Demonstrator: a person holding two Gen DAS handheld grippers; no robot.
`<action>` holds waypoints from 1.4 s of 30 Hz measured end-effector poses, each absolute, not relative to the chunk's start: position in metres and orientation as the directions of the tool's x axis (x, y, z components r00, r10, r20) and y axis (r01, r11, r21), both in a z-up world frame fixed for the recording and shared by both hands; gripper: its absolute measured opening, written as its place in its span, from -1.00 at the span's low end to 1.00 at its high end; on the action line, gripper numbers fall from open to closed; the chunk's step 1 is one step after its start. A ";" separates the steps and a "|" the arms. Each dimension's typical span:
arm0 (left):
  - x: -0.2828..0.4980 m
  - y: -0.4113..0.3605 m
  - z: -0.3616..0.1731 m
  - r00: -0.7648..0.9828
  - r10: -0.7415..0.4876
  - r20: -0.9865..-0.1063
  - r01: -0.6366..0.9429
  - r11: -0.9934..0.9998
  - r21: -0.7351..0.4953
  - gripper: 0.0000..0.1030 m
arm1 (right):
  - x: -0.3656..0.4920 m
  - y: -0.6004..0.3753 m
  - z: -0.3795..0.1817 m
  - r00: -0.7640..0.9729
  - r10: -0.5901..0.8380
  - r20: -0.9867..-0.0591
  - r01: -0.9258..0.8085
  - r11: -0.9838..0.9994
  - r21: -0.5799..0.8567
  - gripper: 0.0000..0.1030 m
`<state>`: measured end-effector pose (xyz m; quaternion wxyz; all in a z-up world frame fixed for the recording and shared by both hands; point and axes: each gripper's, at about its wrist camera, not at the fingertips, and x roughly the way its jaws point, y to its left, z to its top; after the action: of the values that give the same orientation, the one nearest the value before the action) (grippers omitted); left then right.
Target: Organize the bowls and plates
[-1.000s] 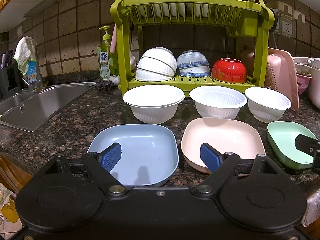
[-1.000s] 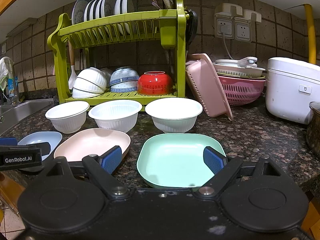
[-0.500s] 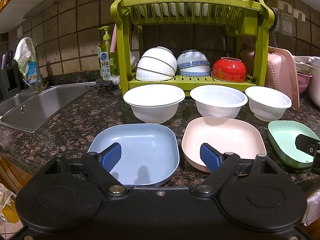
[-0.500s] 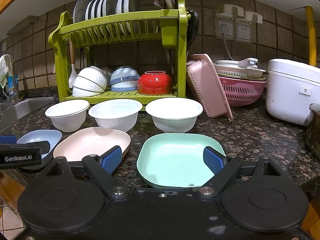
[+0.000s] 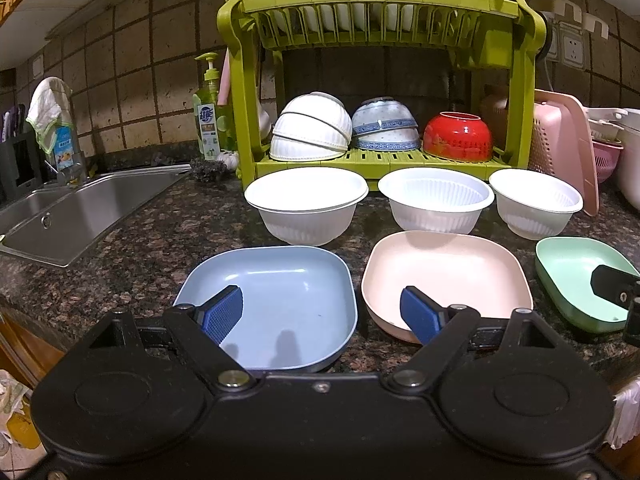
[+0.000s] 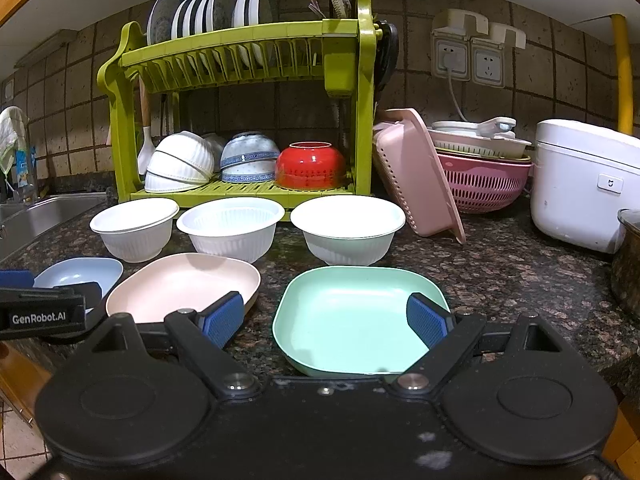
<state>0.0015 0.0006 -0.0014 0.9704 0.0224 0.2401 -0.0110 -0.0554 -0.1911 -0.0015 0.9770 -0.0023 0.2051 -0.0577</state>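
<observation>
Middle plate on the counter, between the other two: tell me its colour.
Pale pink. The middle plate shows best in the left wrist view.

Left gripper (image 5: 322, 312) is spread wide, holding nothing, its blue pads (image 5: 223, 314) poised low over the near edge of the granite counter (image 5: 132, 248). One pad overlaps the blue plate (image 5: 276, 300); the other overlaps the pink plate (image 5: 448, 276). A green plate (image 5: 572, 276) lies at far right, with part of the right gripper (image 5: 616, 288) above it. Behind the plates stand three white bowls in a row: left (image 5: 306, 204), middle (image 5: 436, 204), right (image 5: 536, 202). Behind them, a green dish rack (image 5: 384, 4) holds inverted bowls on its lower shelf, including a red bowl (image 5: 458, 136), and upright plates above. A steel sink (image 5: 80, 212) sits at left.
</observation>
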 end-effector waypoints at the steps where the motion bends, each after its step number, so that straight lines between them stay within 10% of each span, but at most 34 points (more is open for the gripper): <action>1: 0.002 0.000 -0.001 0.885 -0.011 -0.466 0.032 0.999 0.037 0.68 | -0.055 -0.191 -0.002 0.909 -0.115 -0.400 0.112 0.993 -0.031 0.80; 42: 0.001 0.031 0.019 0.904 0.033 -0.426 -0.064 0.996 -0.058 0.68 | -0.071 -0.176 0.004 0.952 -0.057 -0.301 0.036 0.997 -0.075 0.80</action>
<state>0.0006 0.0312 0.0189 0.9750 -0.0352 0.2178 0.0248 -0.0713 -0.1756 0.0043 0.9873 -0.0344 0.1531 -0.0235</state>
